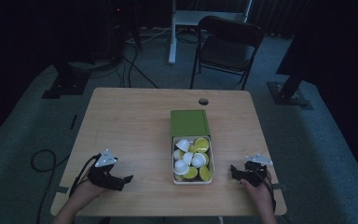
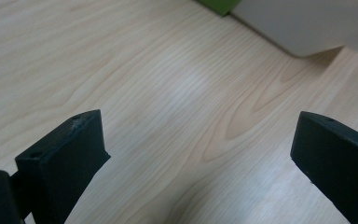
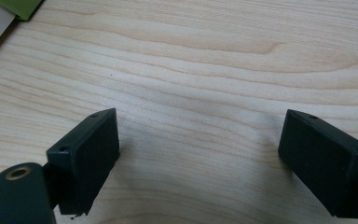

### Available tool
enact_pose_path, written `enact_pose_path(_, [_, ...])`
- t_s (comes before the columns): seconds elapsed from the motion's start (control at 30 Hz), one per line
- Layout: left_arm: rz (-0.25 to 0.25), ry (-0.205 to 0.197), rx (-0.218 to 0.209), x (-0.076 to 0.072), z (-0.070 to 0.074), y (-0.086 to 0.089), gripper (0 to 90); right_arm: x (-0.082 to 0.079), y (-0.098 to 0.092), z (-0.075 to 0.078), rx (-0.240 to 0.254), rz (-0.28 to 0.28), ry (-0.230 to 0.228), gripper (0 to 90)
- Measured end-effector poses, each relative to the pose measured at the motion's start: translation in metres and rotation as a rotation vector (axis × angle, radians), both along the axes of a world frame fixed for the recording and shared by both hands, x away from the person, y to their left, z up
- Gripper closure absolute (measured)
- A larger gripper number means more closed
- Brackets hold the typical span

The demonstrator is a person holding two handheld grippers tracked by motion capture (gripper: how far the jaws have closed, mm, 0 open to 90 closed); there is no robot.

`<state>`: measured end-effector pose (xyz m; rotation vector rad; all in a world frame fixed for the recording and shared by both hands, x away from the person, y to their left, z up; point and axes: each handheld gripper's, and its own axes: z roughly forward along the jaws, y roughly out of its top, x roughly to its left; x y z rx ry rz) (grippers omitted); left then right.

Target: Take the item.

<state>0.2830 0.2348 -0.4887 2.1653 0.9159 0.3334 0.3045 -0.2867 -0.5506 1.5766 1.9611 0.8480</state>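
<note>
A white tray [image 1: 174,164] sits at the middle of the wooden table [image 1: 130,126], holding several white and yellow-green cups [image 1: 191,158]. A green lid [image 1: 189,122] lies just behind it, touching its far end. My left gripper [image 1: 123,181] rests near the front left edge, held by a hand, its jaws wide open over bare wood [image 2: 198,135]. My right gripper [image 1: 235,172] rests near the front right edge, also open with nothing between its jaws [image 3: 198,140]. The tray's white wall [image 2: 303,23] shows in the left gripper view's top right.
A round cable hole [image 1: 203,101] sits near the table's far edge. A dark folding chair [image 1: 226,46] and a white stand [image 1: 172,32] are behind the table. Cables [image 1: 44,161] trail on the floor at the left. A green corner [image 3: 21,8] shows top left.
</note>
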Motion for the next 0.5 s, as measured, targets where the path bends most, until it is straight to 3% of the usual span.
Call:
enact_pose_path(0.37, [-0.039, -0.023, -0.005, 0.002, 0.024, -0.025, 3.1, 0.000, 0.000, 0.000, 0.000, 0.000, 0.000, 11.8])
enact_pose_path(0.5, [-0.064, -0.045, -0.027, 0.000, 0.032, -0.034, 3.1, 0.000, 0.000, 0.000, 0.000, 0.000, 0.000, 11.8])
